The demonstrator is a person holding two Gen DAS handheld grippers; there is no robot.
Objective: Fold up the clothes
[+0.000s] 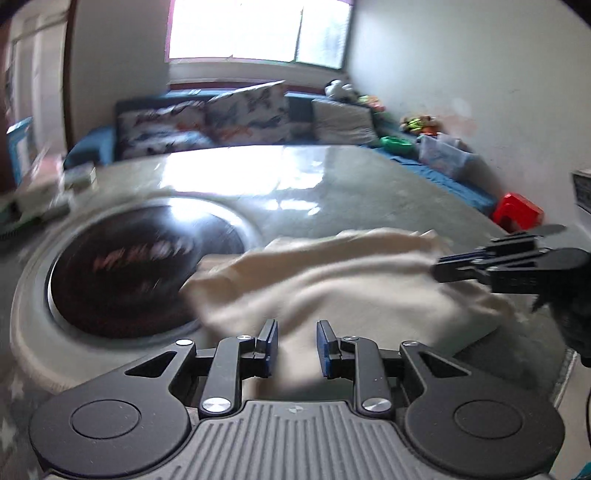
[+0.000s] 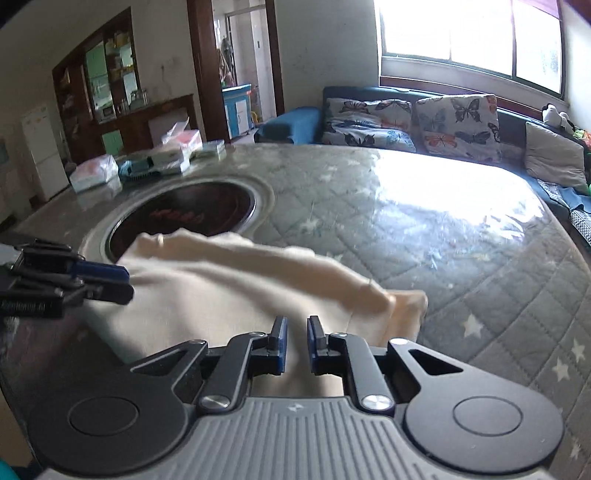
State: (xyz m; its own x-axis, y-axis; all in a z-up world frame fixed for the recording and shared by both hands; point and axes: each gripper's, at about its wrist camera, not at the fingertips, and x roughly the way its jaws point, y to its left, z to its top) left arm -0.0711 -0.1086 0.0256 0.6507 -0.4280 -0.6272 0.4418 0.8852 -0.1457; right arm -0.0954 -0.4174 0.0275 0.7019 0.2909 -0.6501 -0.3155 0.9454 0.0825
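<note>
Cream cloth (image 2: 221, 295), rumpled and partly folded, on the quilted table beside its dark round inset.

Daylight pours in from a window (image 1: 258, 31) far ahead of the jaws in the left wrist view, blown out to plain white, and from the window (image 2: 469, 35) ahead and to the right of the jaws in the right wrist view. It throws strong glare onto the glossy table cover (image 2: 443, 192) beyond the jaws, washing out the quilting there. The left wrist view is smeared by motion blur: the dark round inset (image 1: 140, 266) left of the jaws and the cream cloth (image 1: 332, 280) ahead of them lose their edges. The right wrist view is sharper. Both bend straight lines and darken at the corners.
</note>
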